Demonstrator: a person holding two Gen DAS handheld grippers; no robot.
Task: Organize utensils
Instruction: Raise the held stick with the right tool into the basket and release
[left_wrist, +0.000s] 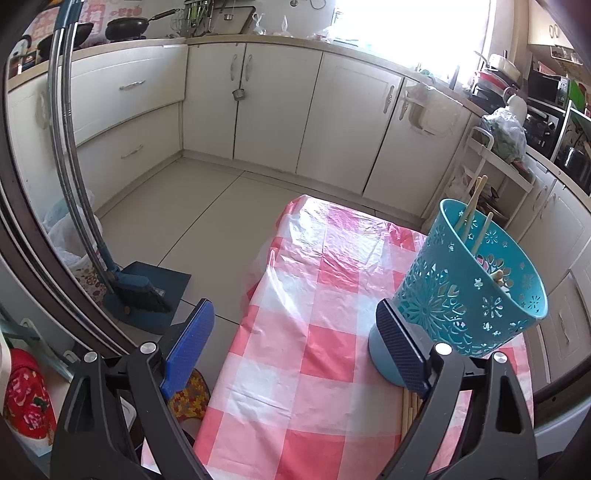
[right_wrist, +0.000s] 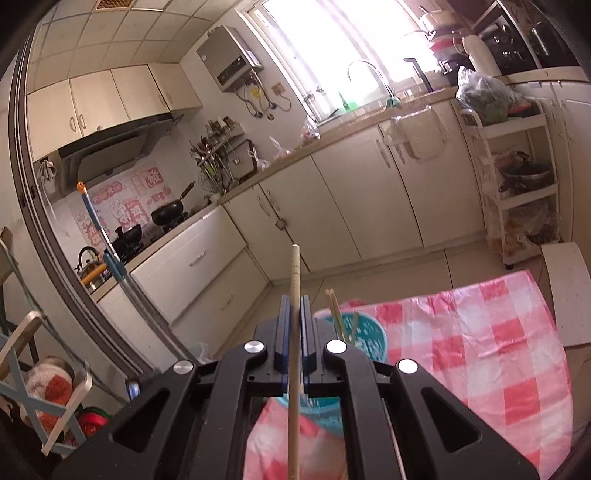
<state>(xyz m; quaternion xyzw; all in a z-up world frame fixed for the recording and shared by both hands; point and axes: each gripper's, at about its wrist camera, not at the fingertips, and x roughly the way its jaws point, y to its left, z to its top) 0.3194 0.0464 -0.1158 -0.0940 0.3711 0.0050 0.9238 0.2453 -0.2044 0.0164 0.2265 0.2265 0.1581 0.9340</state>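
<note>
The right gripper (right_wrist: 294, 325) is clamped on a single wooden chopstick (right_wrist: 294, 280), which sits squarely between its two blue pads. The stick's long axis runs forward along the fingers, its tip projecting past them and its other end cut off at the frame's bottom. The turquoise utensil holder (right_wrist: 367, 338), just right of these fingers, is mostly hidden by the gripper body. The left gripper (left_wrist: 295, 336) has its fingers wide apart; the holder (left_wrist: 469, 280) leans just beyond its right finger, chopsticks (left_wrist: 471, 206) poking out, over the checkered tablecloth (left_wrist: 317, 295).
</note>
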